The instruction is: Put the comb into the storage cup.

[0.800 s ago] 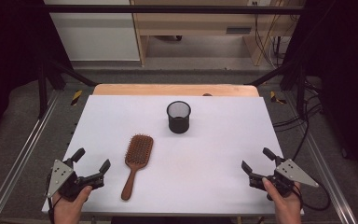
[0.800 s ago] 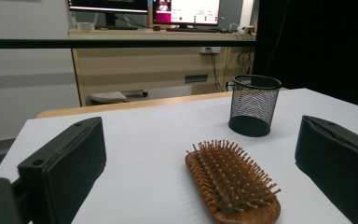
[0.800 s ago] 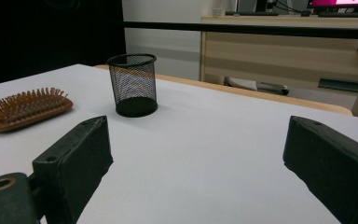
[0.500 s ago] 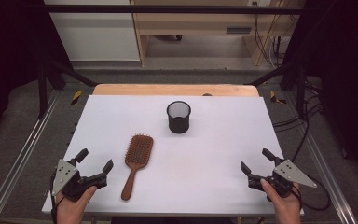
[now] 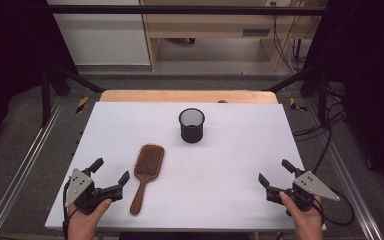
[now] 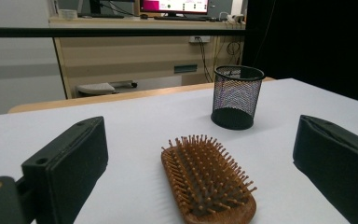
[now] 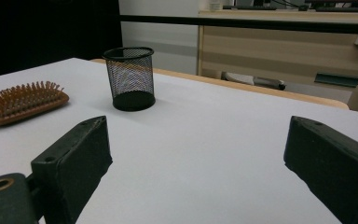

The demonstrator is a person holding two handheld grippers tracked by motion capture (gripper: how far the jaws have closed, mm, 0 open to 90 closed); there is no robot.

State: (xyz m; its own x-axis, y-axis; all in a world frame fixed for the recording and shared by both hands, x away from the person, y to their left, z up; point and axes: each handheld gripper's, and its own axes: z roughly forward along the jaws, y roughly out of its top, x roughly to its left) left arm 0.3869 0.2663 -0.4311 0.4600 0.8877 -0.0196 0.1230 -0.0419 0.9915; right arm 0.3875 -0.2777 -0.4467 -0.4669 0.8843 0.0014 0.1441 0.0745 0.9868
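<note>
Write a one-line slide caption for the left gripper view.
Open left claw faces a wooden hairbrush lying bristles-up on the white table, with an upright black mesh cup beyond.

Hairbrush (image 5: 146,174) lies on table (image 5: 230,165), left of centre; mesh cup (image 5: 192,125) stands behind it, to right
</note>
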